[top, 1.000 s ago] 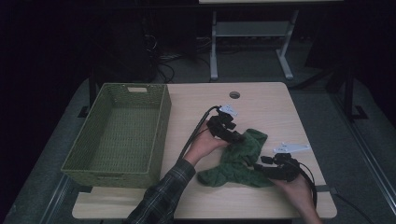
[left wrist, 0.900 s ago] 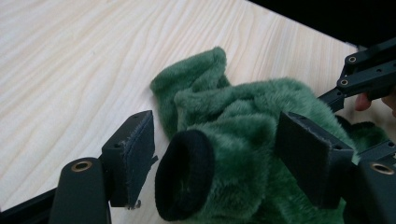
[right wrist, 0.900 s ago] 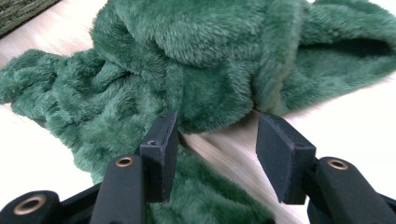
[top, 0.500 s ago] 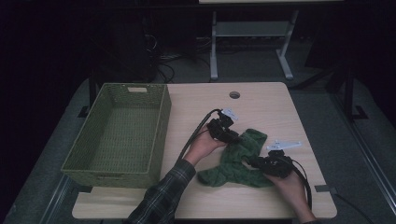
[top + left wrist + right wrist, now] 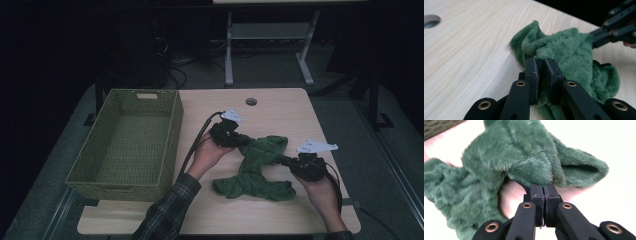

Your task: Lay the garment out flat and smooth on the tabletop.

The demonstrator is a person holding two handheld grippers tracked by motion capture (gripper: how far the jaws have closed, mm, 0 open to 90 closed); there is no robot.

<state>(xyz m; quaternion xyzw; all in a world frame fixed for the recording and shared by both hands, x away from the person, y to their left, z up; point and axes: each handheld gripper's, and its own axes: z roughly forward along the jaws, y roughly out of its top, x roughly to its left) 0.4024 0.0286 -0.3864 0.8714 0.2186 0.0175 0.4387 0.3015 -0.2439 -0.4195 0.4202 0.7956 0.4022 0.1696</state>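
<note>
Pale wood-grain tabletop (image 5: 280, 107) carries the work, with dark floor and a metal stand behind it at the top of the high view. Nearest, at lower right, the right gripper (image 5: 292, 163) has its jaws pinched tight on a thin fold of the fuzzy dark-green plush cloth (image 5: 255, 167); the right gripper view shows that fold bunched right above the closed pads, the rest (image 5: 506, 157) draping away to the left. A little farther, near the middle of the frame, the left gripper (image 5: 244, 140) clamps the cloth's opposite edge, pile squeezed between its pads in the left gripper view (image 5: 564, 50). Two grips at opposite edges look meant to lift and stretch the cloth, perhaps to fold it or carry it to the empty olive woven rectangular basket (image 5: 172, 120) at the left.

Against the earlier frames, both pairs of jaws have just been closing onto the fabric, and the cloth now looks pulled longer between the hands, less heaped, its middle starting to rise.
</note>
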